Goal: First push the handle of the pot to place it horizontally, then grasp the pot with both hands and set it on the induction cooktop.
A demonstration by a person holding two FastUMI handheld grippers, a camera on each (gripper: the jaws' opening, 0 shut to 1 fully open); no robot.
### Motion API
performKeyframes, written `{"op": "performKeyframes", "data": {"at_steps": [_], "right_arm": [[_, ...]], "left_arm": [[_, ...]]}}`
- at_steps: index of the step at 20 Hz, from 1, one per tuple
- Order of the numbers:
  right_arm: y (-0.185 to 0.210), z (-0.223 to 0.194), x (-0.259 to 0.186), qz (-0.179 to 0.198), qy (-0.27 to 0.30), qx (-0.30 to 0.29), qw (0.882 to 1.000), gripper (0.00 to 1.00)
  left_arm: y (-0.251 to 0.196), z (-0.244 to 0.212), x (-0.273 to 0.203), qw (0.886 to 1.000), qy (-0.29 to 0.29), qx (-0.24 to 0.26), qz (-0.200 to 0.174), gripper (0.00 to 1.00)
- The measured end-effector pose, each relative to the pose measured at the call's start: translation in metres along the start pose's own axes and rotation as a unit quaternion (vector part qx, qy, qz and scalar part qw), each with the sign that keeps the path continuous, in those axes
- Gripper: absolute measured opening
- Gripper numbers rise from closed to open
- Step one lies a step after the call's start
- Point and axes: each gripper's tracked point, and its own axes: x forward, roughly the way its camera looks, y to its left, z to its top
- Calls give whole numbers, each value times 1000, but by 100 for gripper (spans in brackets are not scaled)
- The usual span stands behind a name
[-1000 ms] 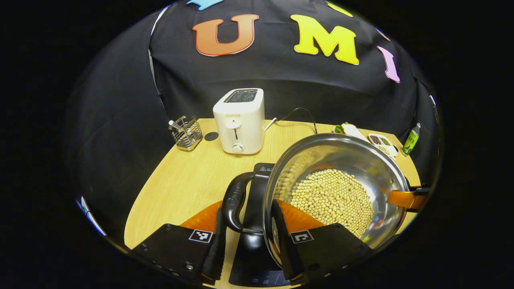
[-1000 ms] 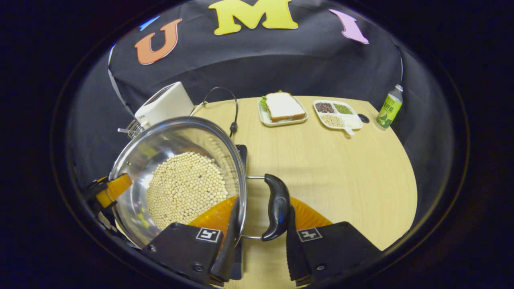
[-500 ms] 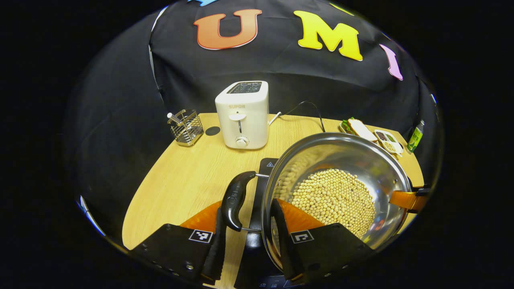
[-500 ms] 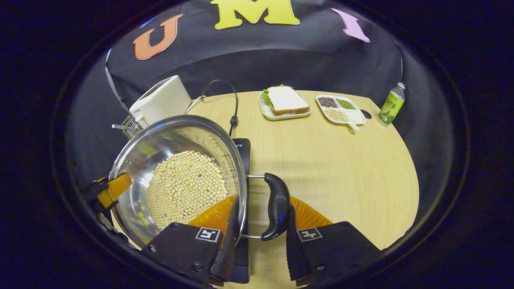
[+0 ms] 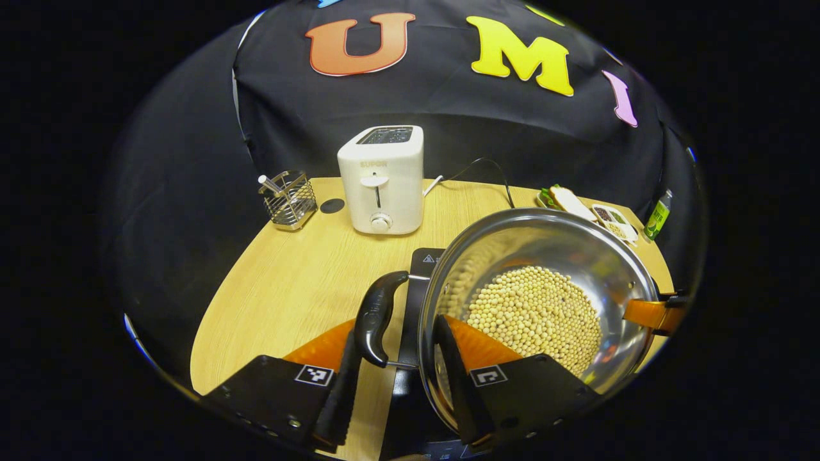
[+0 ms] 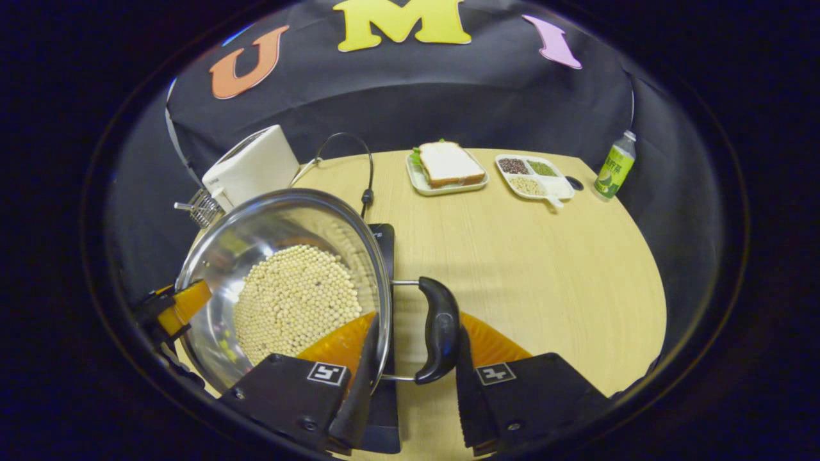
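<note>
The shiny round steel pot (image 5: 544, 301), carrying a layer of pale dried beans (image 5: 535, 317), is being held above the flat black induction cooktop (image 5: 426, 262), which is lying on the pale wooden desk (image 5: 288, 294). In the left gripper view, the left tongs (image 5: 397, 384) are placed around the pot's curved black side handle (image 5: 377, 317): one finger is standing outside the handle and the other inside the steel wall. Whether the handle is being squeezed cannot be told, because a gap is seen beside it. In the right gripper view, the right tongs (image 6: 410, 390) are placed in the same manner around the opposite black handle (image 6: 437, 330), and their clamping cannot be told either.

The pot is judged as not yet set down, since the cooktop (image 6: 384, 240) is seen partly under it and the base is hidden.

Several risks are being considered. If one side is lowered sooner than the other, the pot may be tilted and the beans may be spilled over the rim. If the handles are only loosely enclosed, the pot may swing or slip. If it is lowered off-centre, the base may be left overhanging the cooktop edge. The black cable (image 6: 368, 173) is lying near, behind the pot.
</note>
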Motion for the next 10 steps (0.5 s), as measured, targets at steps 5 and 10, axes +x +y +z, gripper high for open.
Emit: {"op": "performKeyframes", "data": {"at_steps": [5,10], "right_arm": [[-1,8,-5,20,-44,-8,999,80],[-13,22,-24,9,-85,-45,995,88]], "left_arm": [[20,31,-26,991,-105,59,60,98],[27,54,-64,978,-168,88,88,96]]}}
